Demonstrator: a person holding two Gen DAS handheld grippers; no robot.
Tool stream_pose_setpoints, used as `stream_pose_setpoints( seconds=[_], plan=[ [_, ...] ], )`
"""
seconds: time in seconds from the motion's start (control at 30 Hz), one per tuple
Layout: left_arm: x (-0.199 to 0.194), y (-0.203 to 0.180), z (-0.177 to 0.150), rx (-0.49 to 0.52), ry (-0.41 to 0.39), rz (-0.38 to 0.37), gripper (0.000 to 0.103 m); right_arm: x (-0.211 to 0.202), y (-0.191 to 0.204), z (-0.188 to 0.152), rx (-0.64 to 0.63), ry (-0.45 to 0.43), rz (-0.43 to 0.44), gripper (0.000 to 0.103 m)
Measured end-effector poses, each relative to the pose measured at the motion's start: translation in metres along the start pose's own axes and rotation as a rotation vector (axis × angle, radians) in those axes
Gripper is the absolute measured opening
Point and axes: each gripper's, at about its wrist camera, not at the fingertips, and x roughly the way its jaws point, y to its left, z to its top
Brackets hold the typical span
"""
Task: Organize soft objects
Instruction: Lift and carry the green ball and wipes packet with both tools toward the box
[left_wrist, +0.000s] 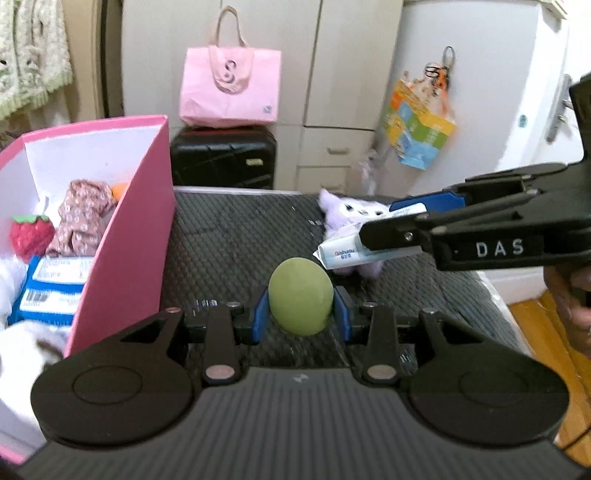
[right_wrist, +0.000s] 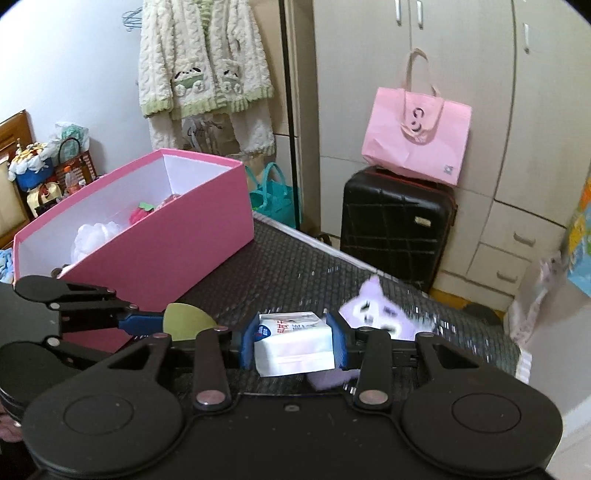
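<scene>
My left gripper (left_wrist: 301, 314) is shut on a soft green ball (left_wrist: 300, 295), held above the dark quilted mat (left_wrist: 229, 236). The same ball (right_wrist: 186, 321) shows at the left of the right wrist view. My right gripper (right_wrist: 294, 341) is shut on a white tissue pack (right_wrist: 293, 343), which also shows in the left wrist view as the tissue pack (left_wrist: 341, 254). A purple plush toy (left_wrist: 351, 212) lies on the mat behind the right gripper's fingers. The pink box (left_wrist: 125, 236) at left holds a strawberry plush (left_wrist: 29, 236), a floral cloth (left_wrist: 85, 221) and a blue tissue pack (left_wrist: 51, 291).
A black suitcase (right_wrist: 395, 229) with a pink tote bag (right_wrist: 417, 144) on top stands beyond the mat's far edge. White cabinets (right_wrist: 480, 110) fill the back wall. A knitted cardigan (right_wrist: 203, 59) hangs at the upper left. Wooden floor (left_wrist: 532, 321) shows right of the mat.
</scene>
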Motion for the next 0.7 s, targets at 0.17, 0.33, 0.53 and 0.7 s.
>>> stream_pose_setpoints(
  seconds=[0.17,0.33,0.53,0.7],
  plan=[
    [-0.025,0.005,-0.010,0.026,0.003,-0.041,0.035,-0.018,0.017,-0.016,0.041,0.030,-0.022,0.045],
    [-0.051,0.009,-0.021,0.060,-0.016,-0.060,0.035,-0.041,0.037,-0.031,0.046,0.024,-0.042,0.045],
    [-0.082,0.015,-0.037,0.101,-0.011,-0.083,0.035,-0.066,0.063,-0.047,0.049,0.017,-0.062,0.046],
    [-0.094,0.025,-0.050,0.119,0.044,-0.116,0.035,-0.081,0.089,-0.057,0.046,0.016,-0.077,0.046]
  ],
)
